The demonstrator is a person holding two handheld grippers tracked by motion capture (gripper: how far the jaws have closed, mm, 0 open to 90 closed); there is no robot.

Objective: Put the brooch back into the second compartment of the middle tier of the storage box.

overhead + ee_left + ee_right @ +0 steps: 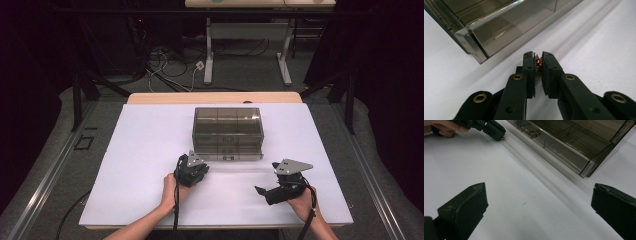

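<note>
High view: one smoky clear organiser box [228,133], divided into compartments, sits a little behind the middle of the white table top [145,150], with wide bare surface to its left, right and front. Its drawer [229,157] juts out at the front, toward the person. Two grippers work the near strip. The left gripper [196,169] sits just beside the drawer's left front corner, held by the left hand [170,189]; the right gripper [262,192] lies well apart, near the right front of the table, in the right hand [302,201].

Left gripper view adds what the high view hides: the jaws stand narrow, pinching one small copper-coloured object [538,62] between their tips, just above the table and near the drawer's clear front wall [506,30]. What that object is, I cannot tell.

Right gripper view shows its own jaws spread wide with bare table between them, and the left gripper [502,135] farther off beside the box [574,147].
</note>
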